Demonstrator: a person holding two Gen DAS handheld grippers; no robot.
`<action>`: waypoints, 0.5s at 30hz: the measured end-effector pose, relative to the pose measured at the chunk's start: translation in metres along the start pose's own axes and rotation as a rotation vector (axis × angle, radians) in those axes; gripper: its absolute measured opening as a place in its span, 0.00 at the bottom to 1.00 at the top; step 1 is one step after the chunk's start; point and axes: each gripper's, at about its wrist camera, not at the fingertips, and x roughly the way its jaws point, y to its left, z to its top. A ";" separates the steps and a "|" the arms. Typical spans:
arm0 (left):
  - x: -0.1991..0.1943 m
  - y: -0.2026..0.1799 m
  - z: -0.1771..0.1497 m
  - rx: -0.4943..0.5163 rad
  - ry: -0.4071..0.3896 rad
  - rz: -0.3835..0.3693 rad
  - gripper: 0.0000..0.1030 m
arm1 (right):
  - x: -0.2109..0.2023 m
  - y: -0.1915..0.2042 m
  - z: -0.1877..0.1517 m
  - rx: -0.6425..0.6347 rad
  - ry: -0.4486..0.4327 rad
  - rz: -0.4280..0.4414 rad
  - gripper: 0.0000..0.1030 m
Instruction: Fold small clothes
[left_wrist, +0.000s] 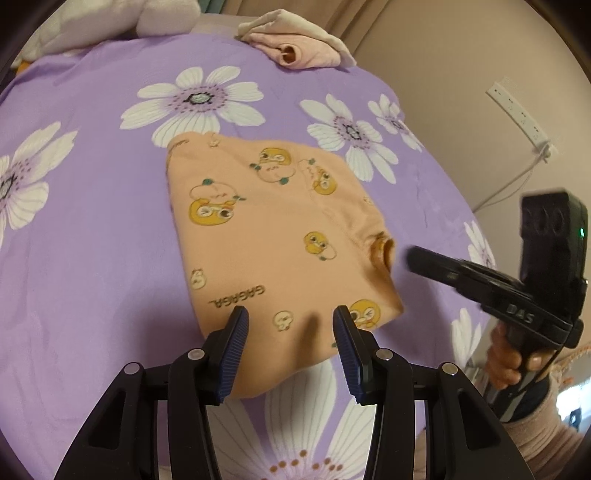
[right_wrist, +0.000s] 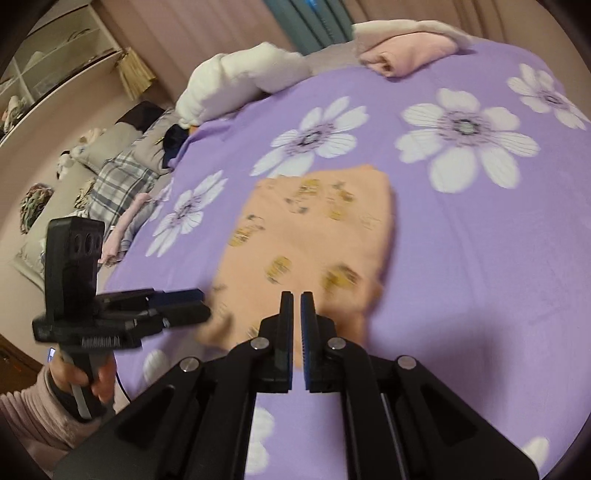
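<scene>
Left wrist view shows the bed (left_wrist: 92, 221) under a purple flowered sheet, with the folded peach garment (left_wrist: 273, 236) lying flat just ahead of the left claw (left_wrist: 290, 321). That claw's jaws stand wide apart over the garment's near edge, gripping nothing. To its right, the right claw (left_wrist: 417, 258) reaches toward the garment's cuff; in the right wrist view its jaws (right_wrist: 295, 299) are nearly together with nothing between them. Beyond the garment sits a pink folded pile (left_wrist: 299, 48).

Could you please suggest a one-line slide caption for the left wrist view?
Open left gripper poised at the near edge of a folded peach duck-print garment on a purple floral bedspread.
</scene>
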 end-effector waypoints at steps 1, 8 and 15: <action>0.003 -0.002 0.000 0.007 0.006 0.004 0.44 | 0.008 0.005 0.003 -0.006 0.004 0.006 0.07; 0.022 0.000 -0.004 0.015 0.054 0.021 0.44 | 0.044 0.001 -0.003 0.002 0.067 -0.225 0.00; 0.015 0.005 -0.009 0.020 0.057 0.013 0.44 | 0.014 -0.033 -0.023 0.117 0.064 -0.309 0.08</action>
